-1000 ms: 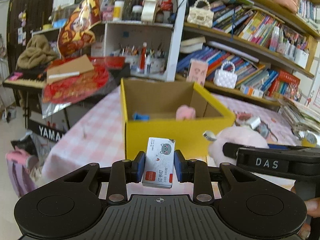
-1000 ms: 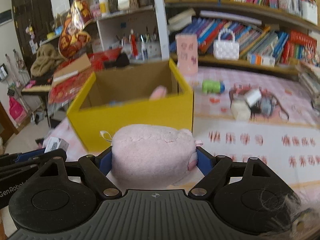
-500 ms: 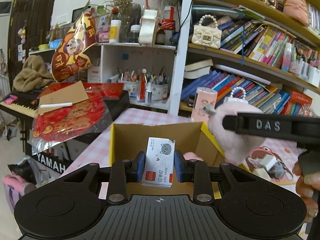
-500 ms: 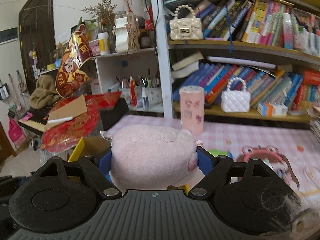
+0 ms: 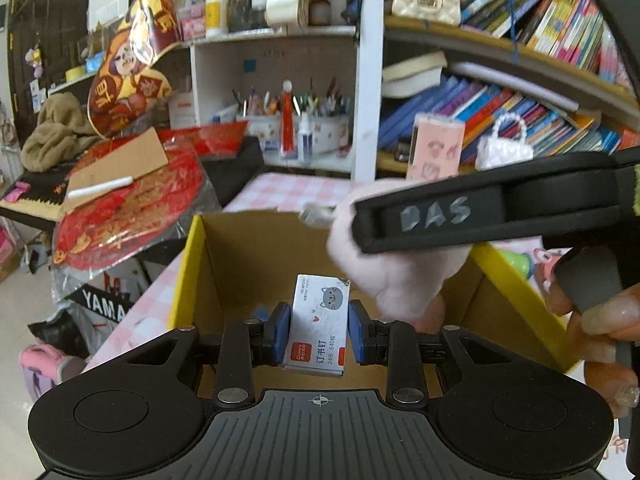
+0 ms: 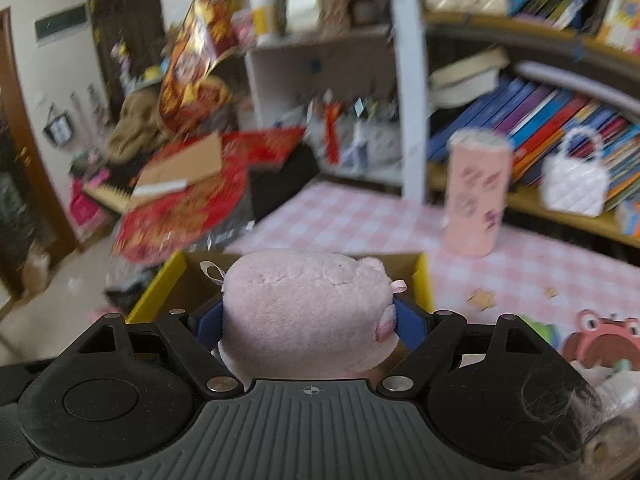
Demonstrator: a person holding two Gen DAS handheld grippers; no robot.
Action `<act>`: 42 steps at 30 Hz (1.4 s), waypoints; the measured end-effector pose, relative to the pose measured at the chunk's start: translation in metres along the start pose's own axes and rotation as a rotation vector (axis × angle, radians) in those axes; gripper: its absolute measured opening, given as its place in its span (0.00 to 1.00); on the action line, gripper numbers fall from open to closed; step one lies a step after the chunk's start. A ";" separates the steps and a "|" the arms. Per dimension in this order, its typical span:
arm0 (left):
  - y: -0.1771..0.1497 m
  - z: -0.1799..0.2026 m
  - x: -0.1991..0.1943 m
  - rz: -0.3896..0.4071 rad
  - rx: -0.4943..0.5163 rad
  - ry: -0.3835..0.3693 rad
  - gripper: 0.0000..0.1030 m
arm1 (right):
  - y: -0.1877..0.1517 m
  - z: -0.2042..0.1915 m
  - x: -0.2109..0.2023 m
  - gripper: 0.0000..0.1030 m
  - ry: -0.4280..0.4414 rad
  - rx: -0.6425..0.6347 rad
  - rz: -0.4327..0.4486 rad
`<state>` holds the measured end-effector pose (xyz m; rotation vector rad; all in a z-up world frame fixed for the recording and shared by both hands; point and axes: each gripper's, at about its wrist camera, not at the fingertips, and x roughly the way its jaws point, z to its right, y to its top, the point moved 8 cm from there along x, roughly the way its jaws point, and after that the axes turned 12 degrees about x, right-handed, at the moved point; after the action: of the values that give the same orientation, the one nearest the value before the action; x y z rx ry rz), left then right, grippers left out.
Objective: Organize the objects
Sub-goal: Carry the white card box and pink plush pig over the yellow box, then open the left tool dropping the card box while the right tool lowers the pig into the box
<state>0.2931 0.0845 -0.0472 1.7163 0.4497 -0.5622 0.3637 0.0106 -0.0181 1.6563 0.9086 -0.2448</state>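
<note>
My left gripper (image 5: 318, 330) is shut on a small white staple box (image 5: 318, 326) with a grey cat print, held over the open yellow cardboard box (image 5: 188, 276). My right gripper (image 6: 308, 318) is shut on a pink plush toy (image 6: 304, 312), also over the yellow box (image 6: 160, 284). In the left wrist view the right gripper's black arm crosses above the box with the plush (image 5: 400, 272) hanging under it. A pink item and a blue item lie partly hidden inside the box.
The box stands on a pink checked tablecloth (image 6: 360, 220). A pink cylinder (image 6: 476, 196) and a white handbag (image 6: 574, 184) stand by the bookshelf behind. A red frog toy (image 6: 600, 336) lies at right. Red decorations (image 5: 128, 208) lie on a keyboard at left.
Both grippers have moved forward and down over the yellow box, each still gripping its object. The plush now hangs over the box opening.
</note>
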 end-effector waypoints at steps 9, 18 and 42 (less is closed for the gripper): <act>-0.010 0.001 0.020 -0.082 0.017 0.025 0.28 | -0.014 0.005 0.043 0.81 0.016 -0.005 -0.171; -0.016 0.002 0.027 -0.115 -0.007 0.030 0.28 | -0.018 -0.001 0.053 0.84 -0.001 -0.072 -0.202; -0.002 -0.006 -0.039 0.067 -0.044 0.045 0.55 | 0.003 -0.003 -0.025 0.92 0.024 0.094 0.049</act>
<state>0.2613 0.0915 -0.0250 1.6978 0.4318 -0.4633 0.3478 0.0023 0.0004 1.7692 0.8847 -0.2377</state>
